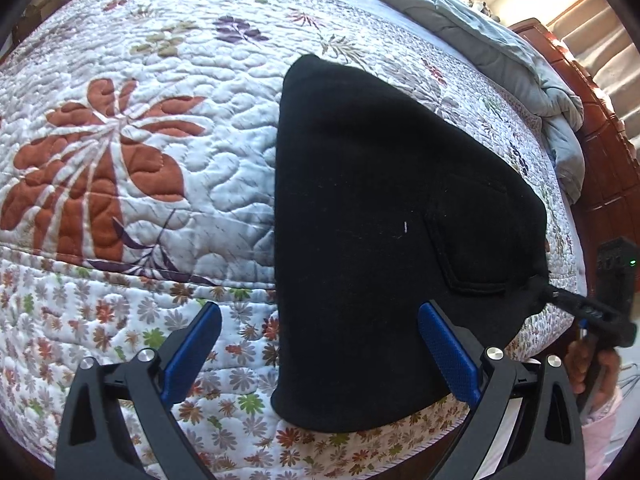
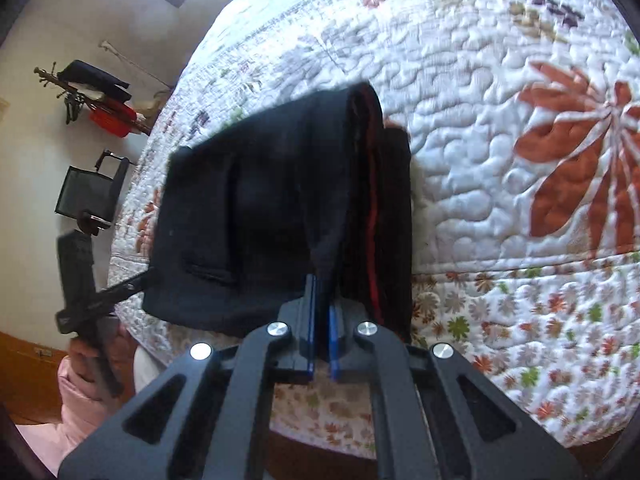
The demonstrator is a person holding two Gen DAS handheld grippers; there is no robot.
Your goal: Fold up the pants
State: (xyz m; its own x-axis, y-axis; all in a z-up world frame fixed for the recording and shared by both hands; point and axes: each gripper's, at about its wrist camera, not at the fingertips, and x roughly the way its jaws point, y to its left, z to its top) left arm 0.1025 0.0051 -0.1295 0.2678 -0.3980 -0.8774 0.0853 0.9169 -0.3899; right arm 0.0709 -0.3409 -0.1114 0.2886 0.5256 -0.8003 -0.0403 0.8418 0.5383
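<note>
The black pants (image 1: 380,184) lie folded in a compact stack on the quilt (image 1: 140,140) near the bed's front edge; the right gripper (image 2: 322,312) has its fingers closed on a raised fold at the near edge, probably to tuck or square it. The left gripper (image 1: 320,344) hovers with fingers wide open astride the stack's near corner, gripping nothing; no container is in view.
</note>
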